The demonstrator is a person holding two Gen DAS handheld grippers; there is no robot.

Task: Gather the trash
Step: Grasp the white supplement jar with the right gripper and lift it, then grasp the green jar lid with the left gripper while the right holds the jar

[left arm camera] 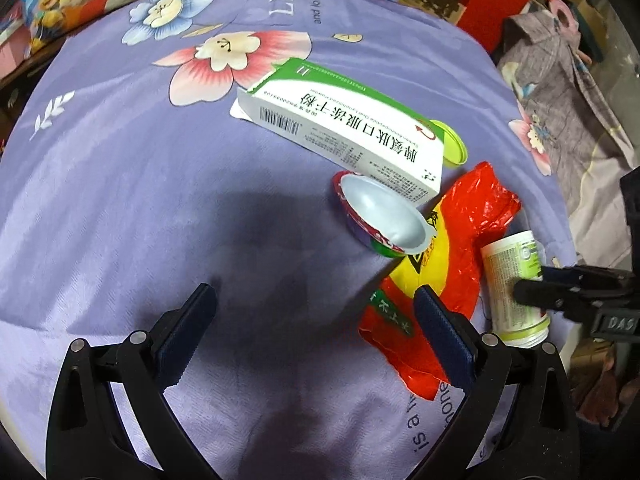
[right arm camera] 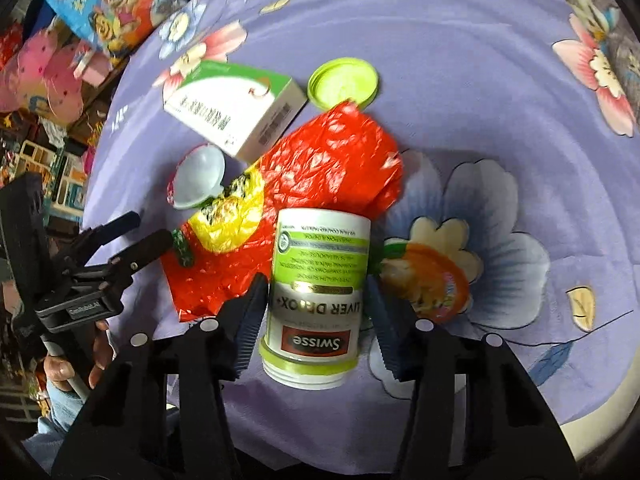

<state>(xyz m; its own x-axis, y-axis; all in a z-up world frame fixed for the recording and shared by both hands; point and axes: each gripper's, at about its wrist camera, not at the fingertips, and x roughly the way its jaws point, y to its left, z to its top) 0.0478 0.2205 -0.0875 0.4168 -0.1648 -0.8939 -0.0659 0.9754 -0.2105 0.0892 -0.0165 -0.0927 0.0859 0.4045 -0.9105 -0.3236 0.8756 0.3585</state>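
Both wrist cameras look steeply down, close over the purple floral bedspread (left arm camera: 120, 200). Both views share the trash pile: the red wrapper (left arm camera: 476, 216) (right of frame in the left view, centre in the right) and the white bottle (right arm camera: 320, 288).

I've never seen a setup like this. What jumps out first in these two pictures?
A heap of bright rubbish on a purple flowered bedsheet: a crinkled red and yellow wrapper in the middle, with a white and green medicine box and a lime lid behind it. Nearest the right gripper, a Swisse bottle lies between its open fingers, while the left gripper is open beside the wrapper.
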